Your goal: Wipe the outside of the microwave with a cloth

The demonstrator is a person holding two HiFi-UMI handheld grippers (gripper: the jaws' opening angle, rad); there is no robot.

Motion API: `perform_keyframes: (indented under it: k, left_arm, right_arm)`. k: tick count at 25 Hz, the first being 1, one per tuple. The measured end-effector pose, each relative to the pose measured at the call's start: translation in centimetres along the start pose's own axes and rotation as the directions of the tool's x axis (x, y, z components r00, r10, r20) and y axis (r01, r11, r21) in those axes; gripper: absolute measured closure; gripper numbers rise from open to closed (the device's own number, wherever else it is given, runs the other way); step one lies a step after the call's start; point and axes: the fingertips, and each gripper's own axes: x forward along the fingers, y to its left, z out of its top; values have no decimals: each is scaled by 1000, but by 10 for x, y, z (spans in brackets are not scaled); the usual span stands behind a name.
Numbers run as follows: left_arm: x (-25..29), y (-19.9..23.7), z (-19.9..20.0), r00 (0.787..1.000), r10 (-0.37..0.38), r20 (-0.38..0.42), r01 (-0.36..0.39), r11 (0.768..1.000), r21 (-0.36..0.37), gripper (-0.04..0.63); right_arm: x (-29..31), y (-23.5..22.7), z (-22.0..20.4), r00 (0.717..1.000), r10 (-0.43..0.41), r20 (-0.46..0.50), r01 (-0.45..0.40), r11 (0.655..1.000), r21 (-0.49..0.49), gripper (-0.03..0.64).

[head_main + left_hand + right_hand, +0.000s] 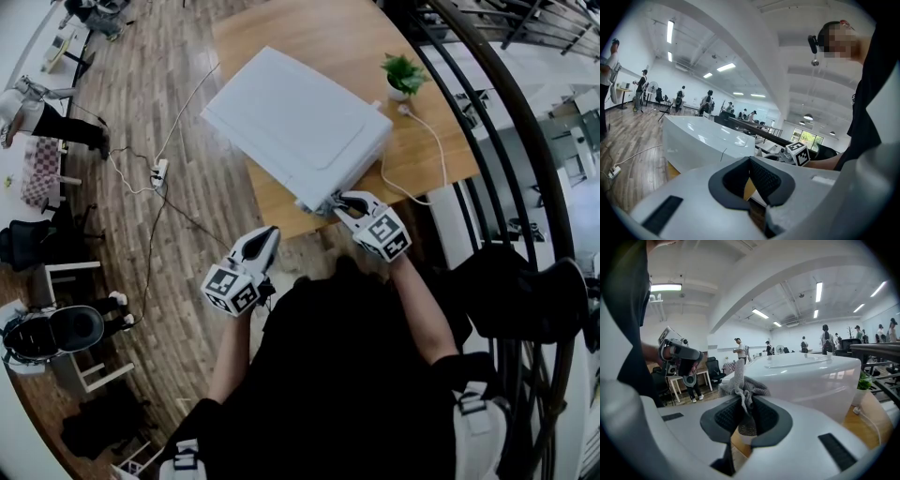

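1. The microwave [300,127] is seen on the wooden bench [281,208], close to its near edge. A small potted plant [403,73] and a white cable [427,141] are set beside it.
2. The cloth [740,383] is pinched by the right gripper [746,414], whose jaws are closed on it. A bunched tuft is left standing above them, at the near corner of the microwave.
3. The left gripper [271,232] is held off the bench's edge, apart from the microwave. Its jaws are brought together with nothing between them.
4. The cloth is judged soft, light and limp. It is best gripped by a gathered fold, so that a loose part is left free to be pressed flat.
5. The casing is judged stiff, smooth and glossy, and probably heavy enough to stay put under a wipe. It could be steadied on its top if it slides.
6. Whether the cloth touches the casing cannot be told. The door and the far sides are not shown, and in the head view the cloth is largely covered by the right gripper.
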Motion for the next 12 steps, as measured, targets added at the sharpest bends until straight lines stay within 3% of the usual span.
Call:
perform_keyframes:
  k: [12]
  left_arm:
    - [-7, 2, -3, 1000, 18, 12, -18, 1000, -7, 592]
  right_arm:
    - [-14, -48, 7, 996, -89, 16, 89, 996, -2, 569]
